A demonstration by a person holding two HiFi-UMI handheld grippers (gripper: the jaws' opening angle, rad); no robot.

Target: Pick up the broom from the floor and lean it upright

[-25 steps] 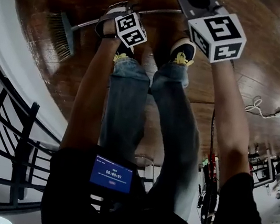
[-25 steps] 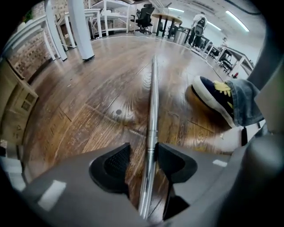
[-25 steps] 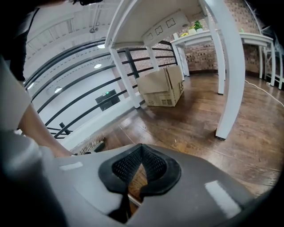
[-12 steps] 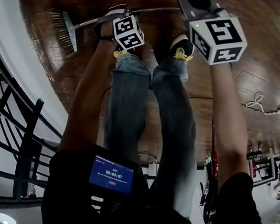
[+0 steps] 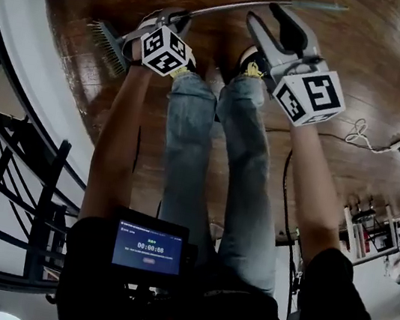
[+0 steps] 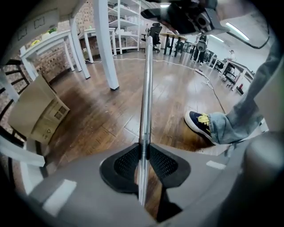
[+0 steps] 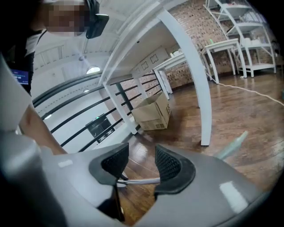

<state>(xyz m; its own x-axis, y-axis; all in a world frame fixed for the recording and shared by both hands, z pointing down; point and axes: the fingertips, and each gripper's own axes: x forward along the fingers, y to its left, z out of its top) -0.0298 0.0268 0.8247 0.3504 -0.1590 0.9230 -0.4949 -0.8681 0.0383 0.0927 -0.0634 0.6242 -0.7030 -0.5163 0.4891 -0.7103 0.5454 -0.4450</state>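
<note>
Left tongs (image 6: 144, 150), just closed, grip the broom (image 6: 145, 88); right tongs (image 7: 142, 156), just opened, empty; screen (image 5: 148, 249) reads 00:00:08.

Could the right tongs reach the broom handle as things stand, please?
Probably yes: the way looks free. The right tongs have just been opening, empty, and the broom handle crosses just beyond their pads, though they may need rolling.

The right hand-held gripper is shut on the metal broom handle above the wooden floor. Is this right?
Not quite: the right hand-held gripper is open, not shut. Its jaws have just been opening and stand apart; the metal broom handle only crosses the gap, unpressed, above the wooden floor. The right gripper view shows this.
</note>
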